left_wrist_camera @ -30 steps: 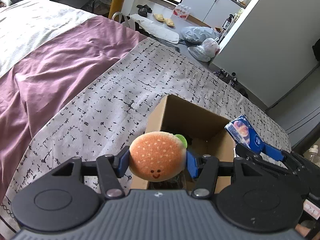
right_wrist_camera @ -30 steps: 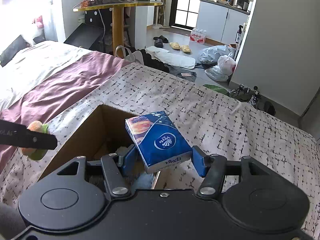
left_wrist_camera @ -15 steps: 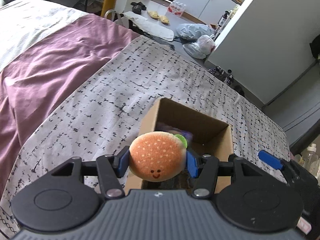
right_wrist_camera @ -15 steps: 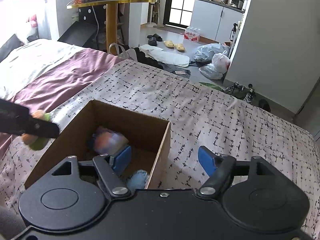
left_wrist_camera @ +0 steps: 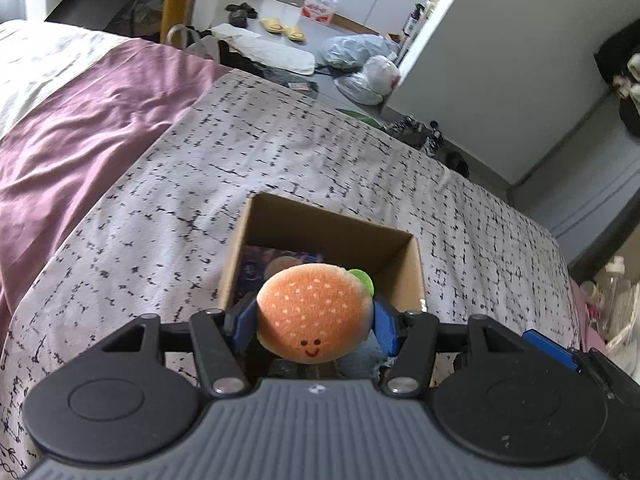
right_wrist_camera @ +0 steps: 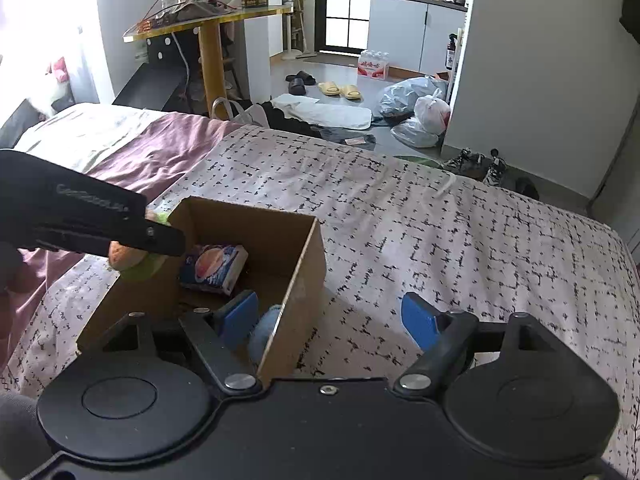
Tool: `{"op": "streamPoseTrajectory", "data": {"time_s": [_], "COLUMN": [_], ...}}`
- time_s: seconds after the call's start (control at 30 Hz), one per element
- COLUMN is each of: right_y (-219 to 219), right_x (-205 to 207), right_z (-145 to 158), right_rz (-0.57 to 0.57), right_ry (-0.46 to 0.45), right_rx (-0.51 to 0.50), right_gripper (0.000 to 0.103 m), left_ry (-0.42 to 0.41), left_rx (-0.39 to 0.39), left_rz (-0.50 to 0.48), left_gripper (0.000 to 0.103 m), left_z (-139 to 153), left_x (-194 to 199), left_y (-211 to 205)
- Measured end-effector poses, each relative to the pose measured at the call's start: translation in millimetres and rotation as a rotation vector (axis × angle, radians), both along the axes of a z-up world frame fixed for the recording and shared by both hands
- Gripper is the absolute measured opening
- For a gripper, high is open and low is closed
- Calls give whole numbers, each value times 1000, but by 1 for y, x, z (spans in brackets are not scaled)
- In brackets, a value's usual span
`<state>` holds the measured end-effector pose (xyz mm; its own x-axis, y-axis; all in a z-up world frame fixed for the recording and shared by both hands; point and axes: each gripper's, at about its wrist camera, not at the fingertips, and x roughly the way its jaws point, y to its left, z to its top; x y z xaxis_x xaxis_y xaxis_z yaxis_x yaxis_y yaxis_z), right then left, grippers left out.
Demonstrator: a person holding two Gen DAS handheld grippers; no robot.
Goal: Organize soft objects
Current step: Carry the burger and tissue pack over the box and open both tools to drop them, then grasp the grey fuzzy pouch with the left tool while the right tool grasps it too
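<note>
Between left tool [left_wrist_camera: 314, 318] pads: orange smiling burger plush [left_wrist_camera: 314, 316]; right tool [right_wrist_camera: 330, 320] wide, empty.

Yellow slippers [right_wrist_camera: 340, 90] and black slippers [right_wrist_camera: 298, 82] on the floor beyond the purple blanket [left_wrist_camera: 80, 136]

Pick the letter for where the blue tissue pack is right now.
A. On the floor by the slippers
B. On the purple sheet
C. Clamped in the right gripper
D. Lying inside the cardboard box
D: the tissue pack lies inside the cardboard box, and the right gripper is open and empty.
</note>
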<state>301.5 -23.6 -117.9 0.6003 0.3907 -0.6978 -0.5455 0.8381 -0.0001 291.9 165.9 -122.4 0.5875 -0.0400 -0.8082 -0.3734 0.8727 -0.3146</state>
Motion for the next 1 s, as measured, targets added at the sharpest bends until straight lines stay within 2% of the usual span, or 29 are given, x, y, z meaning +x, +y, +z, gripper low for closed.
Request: {"op": "streamPoseTrajectory", "data": {"time_s": [0.07,0.17,0.53,0.7,1.0], "right_y": [-6,-14,-49,-66,-107], "right_x": [-2,-7,-19,-23,-32], "right_z": [0,-3,-9,-4,0], "right_rz": [-2,2,-2,-5,-40], "right_ry": [5,9,49,52,70], "right_rx": [4,-1,8,30,70], "right_gripper": [78,79,79,79,80], "left_ry": [6,19,37,30,8], "left_rx": [4,13,50,66,80], "left_rz": [-11,-2,11,-2,-51], "left_gripper": [62,74,75,80,80], "left_z": [-1,-2,10,18,30], "left_x": [2,2,-12,-21,-35], "left_y": [-4,-7,-22,-38,-77]}}
